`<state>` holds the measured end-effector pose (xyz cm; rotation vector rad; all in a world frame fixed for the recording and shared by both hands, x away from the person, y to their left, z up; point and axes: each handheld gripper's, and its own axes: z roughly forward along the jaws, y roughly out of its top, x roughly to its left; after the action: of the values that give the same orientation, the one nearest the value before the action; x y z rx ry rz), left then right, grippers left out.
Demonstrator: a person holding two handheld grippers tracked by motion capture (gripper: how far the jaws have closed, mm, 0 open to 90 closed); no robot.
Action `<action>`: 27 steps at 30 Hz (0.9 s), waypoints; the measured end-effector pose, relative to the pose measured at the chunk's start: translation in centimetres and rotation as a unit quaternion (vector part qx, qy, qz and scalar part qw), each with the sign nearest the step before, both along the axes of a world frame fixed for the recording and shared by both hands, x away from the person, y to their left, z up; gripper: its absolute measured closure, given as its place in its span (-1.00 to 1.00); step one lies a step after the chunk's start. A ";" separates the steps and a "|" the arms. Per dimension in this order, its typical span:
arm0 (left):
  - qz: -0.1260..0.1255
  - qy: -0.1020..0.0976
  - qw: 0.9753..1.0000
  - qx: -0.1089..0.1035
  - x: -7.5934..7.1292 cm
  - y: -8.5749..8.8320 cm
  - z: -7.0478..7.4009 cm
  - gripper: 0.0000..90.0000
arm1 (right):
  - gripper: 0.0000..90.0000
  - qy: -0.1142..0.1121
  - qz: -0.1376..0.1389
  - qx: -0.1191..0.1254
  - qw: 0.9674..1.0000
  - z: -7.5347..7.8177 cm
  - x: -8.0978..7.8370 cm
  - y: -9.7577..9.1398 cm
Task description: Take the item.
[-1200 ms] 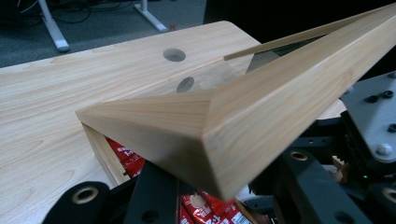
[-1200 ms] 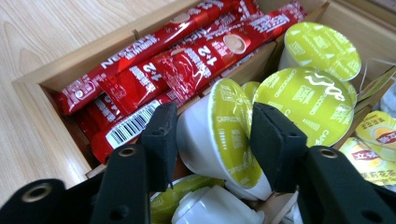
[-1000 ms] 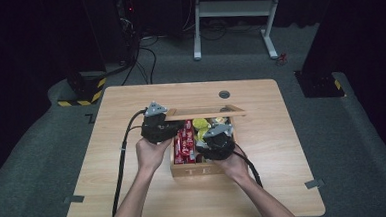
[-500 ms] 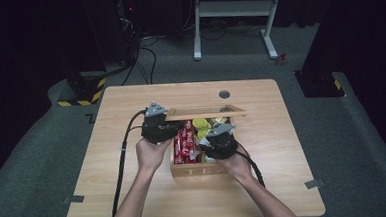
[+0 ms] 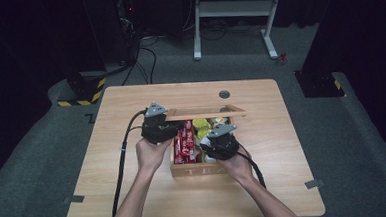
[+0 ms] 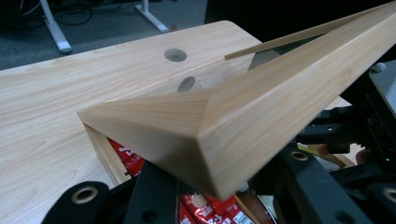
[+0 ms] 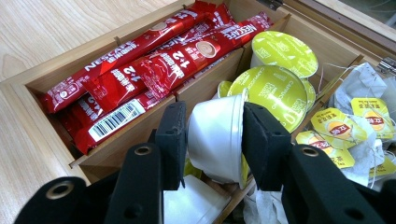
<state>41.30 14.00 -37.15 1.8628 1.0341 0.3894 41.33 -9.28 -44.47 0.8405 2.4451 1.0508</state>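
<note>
We start with the wooden table [image 5: 135, 181], pale and rounded at the corners, with a round cable hole [image 5: 224, 94] near its far edge. On it, a little right of centre, sits a wooden tea box [image 5: 194, 171] with "TEA" on its near wall; its glass-paned lid [image 5: 206, 111] is raised, held roughly level above the far edge.

Both forearms come in from the near edge and angle toward the box. The left hand [image 5: 150, 153] holds the left gripper [image 5: 169, 123] at the box's left far corner — in the left gripper view we see the mitred corner of the lid's frame [image 6: 224, 135] wedged between the black jaws, which are closed on it. The right hand [image 5: 238, 167] brings the right gripper [image 5: 213, 137] down over the near right part of the box. Its jaws stand partly apart, clamped on the sides of a white coffee capsule [image 7: 215, 137] with a yellow-green foil top, tilted, just above the middle compartment.

Inside, the left compartment holds red Nescafé sachets [image 7: 140, 70], the middle one more yellow-green capsules [image 7: 276, 88], and the right one Lipton tea bags [image 7: 350, 126] — strings and yellow tags tangled together.
</note>
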 end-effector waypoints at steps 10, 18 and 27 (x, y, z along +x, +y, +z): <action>0.000 -0.002 1.000 -0.002 0.0 0.1 0.0 0.55 | 0.45 -0.004 0.001 0.012 1.000 0.5 -0.1 -0.6; -0.001 -0.002 1.000 0.000 0.0 0.1 0.0 0.55 | 0.45 -0.004 0.002 0.016 1.000 0.5 -0.3 -0.8; -0.002 -0.001 1.000 -0.001 0.0 0.1 0.0 0.55 | 0.45 -0.006 0.004 0.023 1.000 0.8 -0.5 -1.0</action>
<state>41.31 14.09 -37.11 1.8625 1.0284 0.3891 40.85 -10.26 -43.64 0.8355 2.4245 1.1157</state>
